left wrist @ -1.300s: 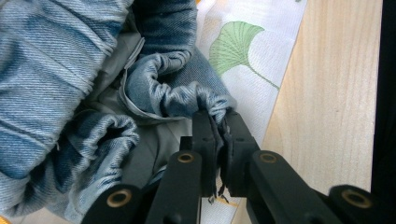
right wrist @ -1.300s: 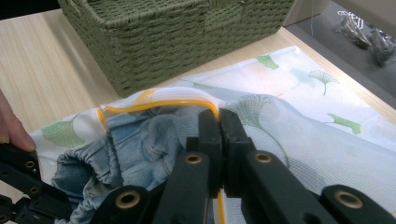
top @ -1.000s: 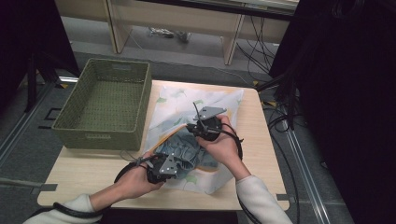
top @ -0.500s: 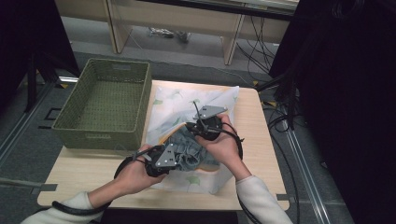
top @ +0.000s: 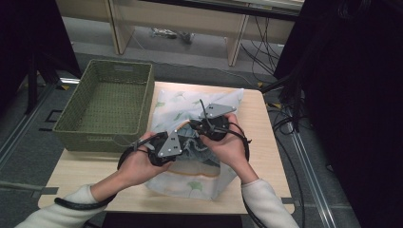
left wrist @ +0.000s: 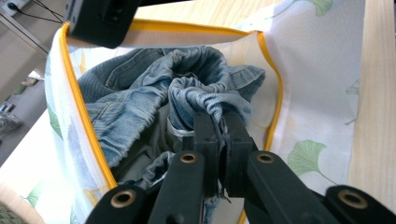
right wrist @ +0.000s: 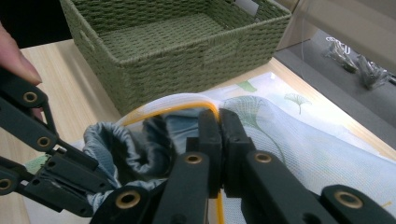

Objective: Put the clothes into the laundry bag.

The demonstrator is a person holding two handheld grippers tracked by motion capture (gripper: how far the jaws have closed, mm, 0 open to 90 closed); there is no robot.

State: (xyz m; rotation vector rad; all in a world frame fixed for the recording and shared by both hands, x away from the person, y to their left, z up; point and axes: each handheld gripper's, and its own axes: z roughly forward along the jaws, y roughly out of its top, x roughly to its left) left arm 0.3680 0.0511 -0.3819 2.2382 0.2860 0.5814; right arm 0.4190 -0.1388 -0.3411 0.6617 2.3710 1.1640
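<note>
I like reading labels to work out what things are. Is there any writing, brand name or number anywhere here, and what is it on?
No text can be read in these pictures.
Green basket: the small pale tag on its rim looks blank or is too blurred to read.
Mesh laundry bag: printed green leaves, no words.
Jeans inside it: no label visible.

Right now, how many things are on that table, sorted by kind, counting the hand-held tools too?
Baskets: 1, the green woven basket
Mesh bags: 1, the leaf-print bag
Denim garments: 1, the jeans
Tools: 2, left tool, right tool
Total: 5
</note>
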